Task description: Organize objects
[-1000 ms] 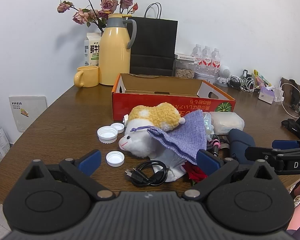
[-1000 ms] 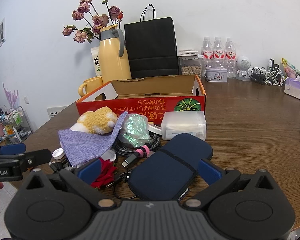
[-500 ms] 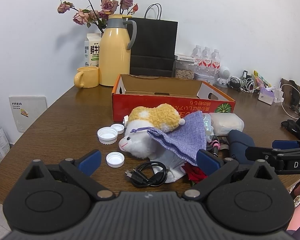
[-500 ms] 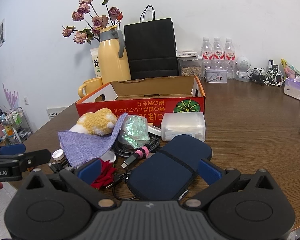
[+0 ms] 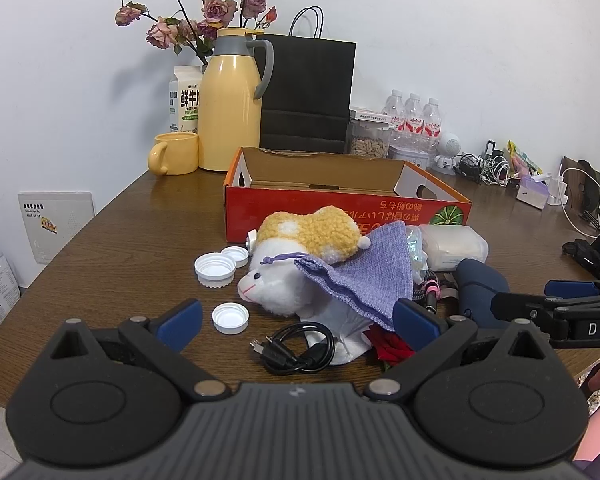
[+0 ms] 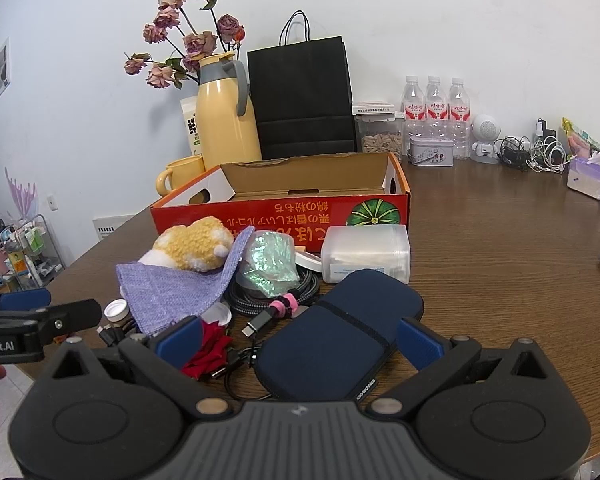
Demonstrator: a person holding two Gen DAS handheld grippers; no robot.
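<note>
Two grippers hung low over the near edge of the wooden table (image 5: 112, 240), each spread wide and gripping nothing. In the left wrist view, the left gripper (image 5: 296, 322) filled the bottom of the frame, its blue pads (image 5: 180, 320) well apart; between them lay a coiled black cable (image 5: 300, 348) and, toward the left pad, a white bottle cap (image 5: 230, 318). Neither was touched.

At frame centre a plush toy (image 5: 296, 256) lay on its side, long axis running left to right, white snout pointing lower left and yellow back toward the red cardboard box (image 5: 340, 208) behind it. A purple knitted cloth (image 5: 364, 280) draped over its right half. Two more white caps (image 5: 220, 264) sat just left of the toy.

In the right wrist view, the right gripper (image 6: 300, 340) — jaws released and wide — framed a navy zip pouch (image 6: 336, 336) at lower centre. The pouch's long axis ran diagonally, from lower left up to upper right, its far end near a translucent plastic container (image 6: 366, 252). Whether the right pad touched the pouch could not be told. A red fabric rose (image 6: 210, 350) lay just beside the left pad, and a braided cable with a pink tie (image 6: 280, 300) coiled between pouch and cloth.

The box stood open beyond the pile — its printed side facing the cameras.
</note>
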